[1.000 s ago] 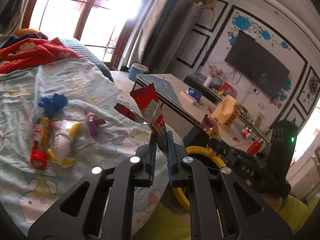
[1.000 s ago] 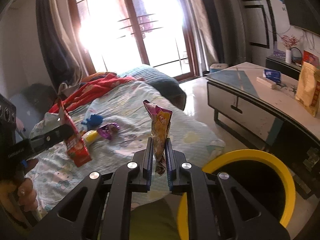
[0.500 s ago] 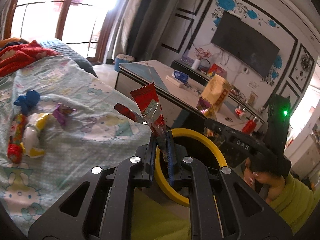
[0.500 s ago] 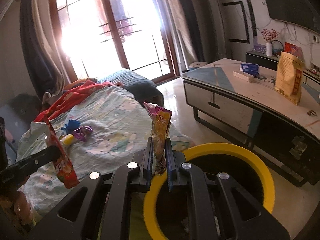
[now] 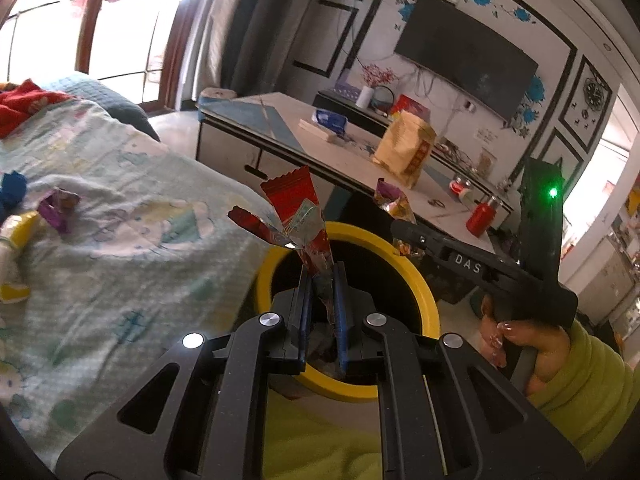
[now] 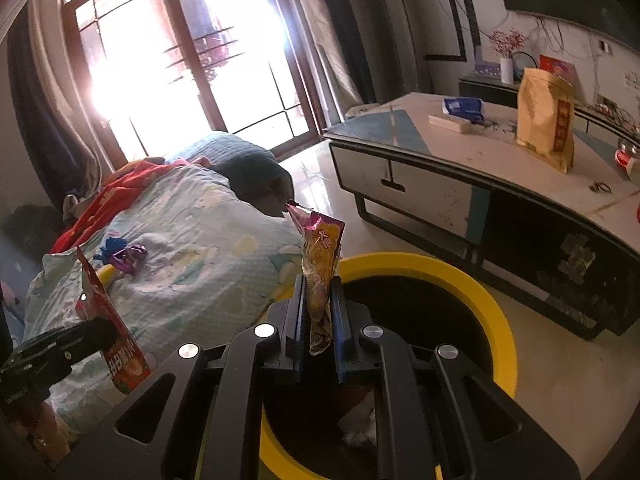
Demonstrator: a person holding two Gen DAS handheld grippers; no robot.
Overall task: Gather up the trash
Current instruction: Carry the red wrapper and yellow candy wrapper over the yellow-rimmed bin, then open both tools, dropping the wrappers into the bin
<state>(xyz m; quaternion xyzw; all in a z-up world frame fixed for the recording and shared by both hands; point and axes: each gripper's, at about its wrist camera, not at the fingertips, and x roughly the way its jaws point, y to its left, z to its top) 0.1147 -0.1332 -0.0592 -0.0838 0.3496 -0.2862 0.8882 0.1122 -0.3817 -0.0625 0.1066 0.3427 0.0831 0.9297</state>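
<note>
A: Living room, a quilted bed (image 5: pixel 120 216) beside a yellow bin (image 5: pixel 416 280). In the left view?
B: The left gripper (image 5: pixel 320 280) is clamped on a red wrapper (image 5: pixel 300 216) above the bin; light, crinkly, probably best pinched at its end.
A: And the right view?
B: The right gripper (image 6: pixel 318 292) pinches a yellow snack bag (image 6: pixel 320 264) over the rim (image 6: pixel 500 320).

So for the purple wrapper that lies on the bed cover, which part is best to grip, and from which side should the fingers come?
Grip the purple wrapper by a crumpled raised end, coming down from above. It lies loose on the soft bed cover, so a side approach would probably only push it. The blue cloth and a yellow item lie right beside it, so take the end pointing away from them.
</note>
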